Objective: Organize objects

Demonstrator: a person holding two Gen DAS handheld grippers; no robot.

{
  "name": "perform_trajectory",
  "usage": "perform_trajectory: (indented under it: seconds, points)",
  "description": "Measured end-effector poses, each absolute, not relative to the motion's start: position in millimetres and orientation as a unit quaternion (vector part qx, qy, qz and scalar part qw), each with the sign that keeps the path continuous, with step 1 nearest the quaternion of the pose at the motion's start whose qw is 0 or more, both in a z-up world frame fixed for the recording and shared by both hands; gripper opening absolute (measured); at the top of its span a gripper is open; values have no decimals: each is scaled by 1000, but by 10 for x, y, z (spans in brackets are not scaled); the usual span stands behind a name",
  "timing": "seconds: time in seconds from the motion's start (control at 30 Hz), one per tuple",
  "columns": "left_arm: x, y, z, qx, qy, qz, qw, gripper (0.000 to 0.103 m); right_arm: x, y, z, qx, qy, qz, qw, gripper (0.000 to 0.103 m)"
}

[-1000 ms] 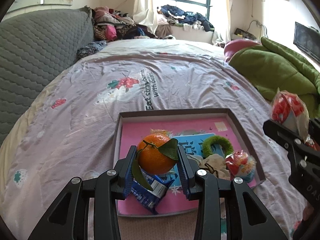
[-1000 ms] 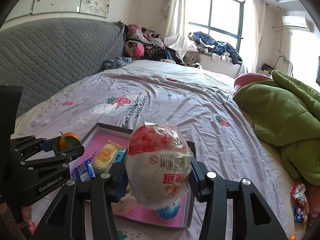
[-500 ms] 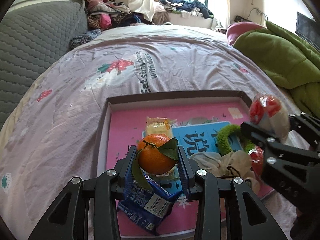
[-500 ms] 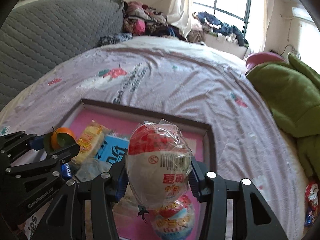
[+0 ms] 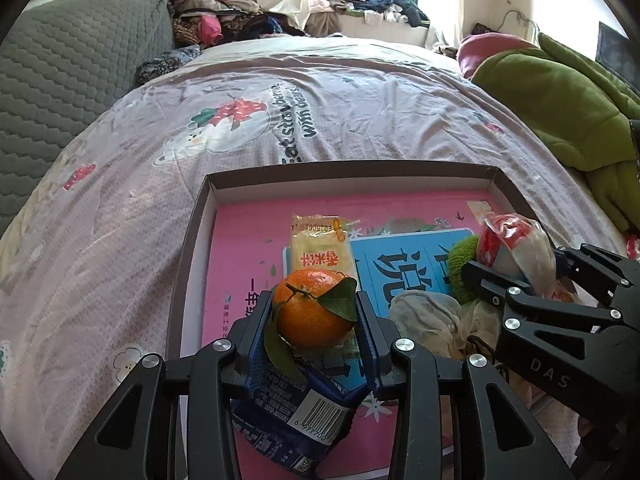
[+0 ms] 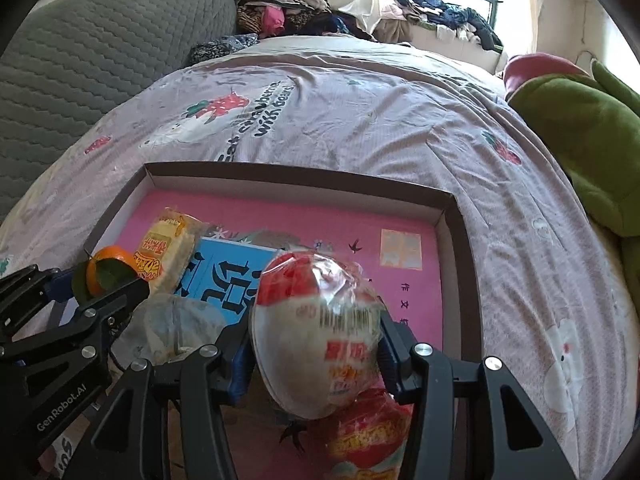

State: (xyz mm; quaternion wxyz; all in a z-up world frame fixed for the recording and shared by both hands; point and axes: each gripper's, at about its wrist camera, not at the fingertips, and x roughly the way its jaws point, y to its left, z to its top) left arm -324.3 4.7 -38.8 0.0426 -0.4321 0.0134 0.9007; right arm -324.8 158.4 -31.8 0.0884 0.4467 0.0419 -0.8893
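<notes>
Orange tangerine (image 5: 314, 308) with green leaf sits clamped between left gripper (image 5: 316, 332) pads, low centre of left view, over the pink-floored box (image 5: 192, 248); jaws are easing open, fruit between them. Right gripper (image 6: 316, 344) grasps a wrapped red-and-white egg toy (image 6: 316, 332), low centre of right view, above a second egg toy (image 6: 368, 432) lying in the box. Yellow snack packet (image 5: 320, 244), blue wrapper (image 5: 296, 420), green ring (image 5: 460, 264) and crumpled cloth (image 5: 428, 316) lie inside. Box rests on lilac printed bedsheet (image 5: 320, 100).
</notes>
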Motion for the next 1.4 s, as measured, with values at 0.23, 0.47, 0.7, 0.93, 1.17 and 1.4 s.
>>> perform_trajectory:
  seconds: [0.23, 0.47, 0.7, 0.93, 1.17, 1.4]
  points:
    - [-3223, 27, -354, -433, 14, 901, 39, 49, -3216, 1585, -210, 441, 48, -891, 94, 57]
    - [-3148, 21, -236, -424, 17, 904, 41, 63, -3134, 1652, -60, 431, 31, -897, 97, 58]
    - [-3062, -11, -82, -422, 9, 906, 41, 63, -3013, 1686, 165, 414, 26, -905, 97, 58]
    - [-2884, -60, 231, -399, 4, 916, 34, 64, -2794, 1695, 465, 393, 27, -914, 102, 58]
    - [-2591, -112, 608, -372, -2, 928, 22, 64, -2494, 1697, 822, 364, 28, -925, 103, 58]
    - [-2268, -164, 935, -356, -9, 934, 11, 65, -2152, 1696, 1144, 336, 30, -937, 92, 59]
